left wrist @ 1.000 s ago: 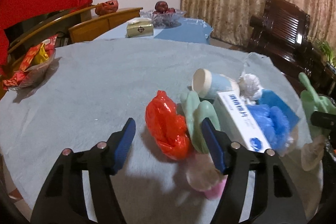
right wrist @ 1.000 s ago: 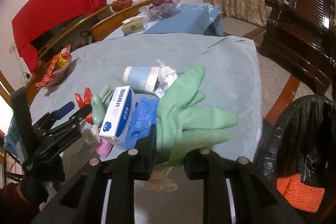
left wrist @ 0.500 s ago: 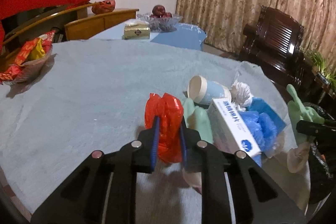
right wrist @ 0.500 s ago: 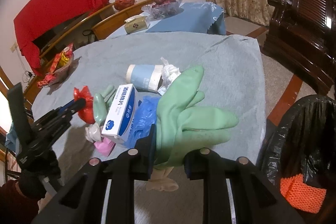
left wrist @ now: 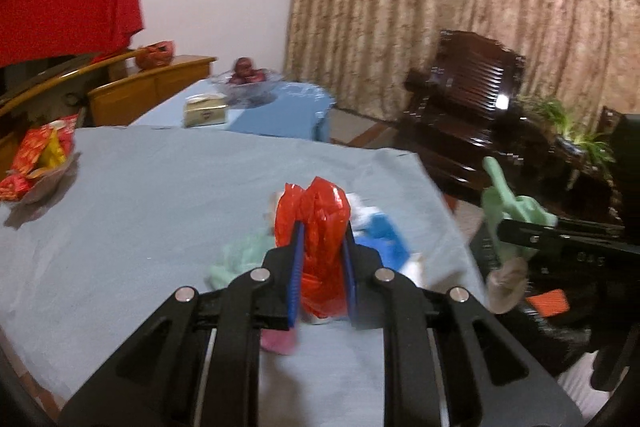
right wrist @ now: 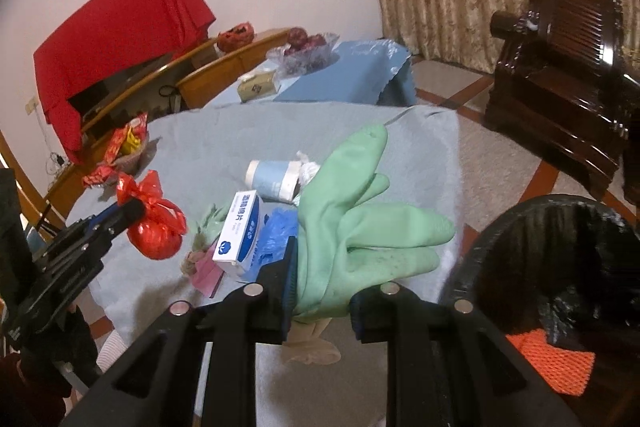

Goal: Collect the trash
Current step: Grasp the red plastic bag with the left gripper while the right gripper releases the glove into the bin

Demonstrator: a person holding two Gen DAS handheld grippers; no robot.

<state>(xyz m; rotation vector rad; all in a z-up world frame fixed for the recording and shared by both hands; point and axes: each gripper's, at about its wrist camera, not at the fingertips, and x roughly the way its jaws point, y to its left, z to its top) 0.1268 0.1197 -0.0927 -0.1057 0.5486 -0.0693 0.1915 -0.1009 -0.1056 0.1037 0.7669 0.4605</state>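
- Red crinkled plastic bag (left wrist: 320, 227) sits pinched between your left gripper (left wrist: 322, 267)'s blue pads in the left wrist view, lifted above the grey tablecloth (left wrist: 160, 195); at 3 o'clock your right gripper (left wrist: 520, 235) grips a green rubber glove (left wrist: 504, 203).
- Green glove (right wrist: 352, 227) fills the right wrist view, clamped in your right gripper (right wrist: 324, 291)'s nearly closed fingers; the black-lined trash bin (right wrist: 560, 267) stands at 4 o'clock, the bag (right wrist: 158, 231) and left gripper (right wrist: 124, 215) at 9 o'clock, a white carton (right wrist: 240, 231) between them.
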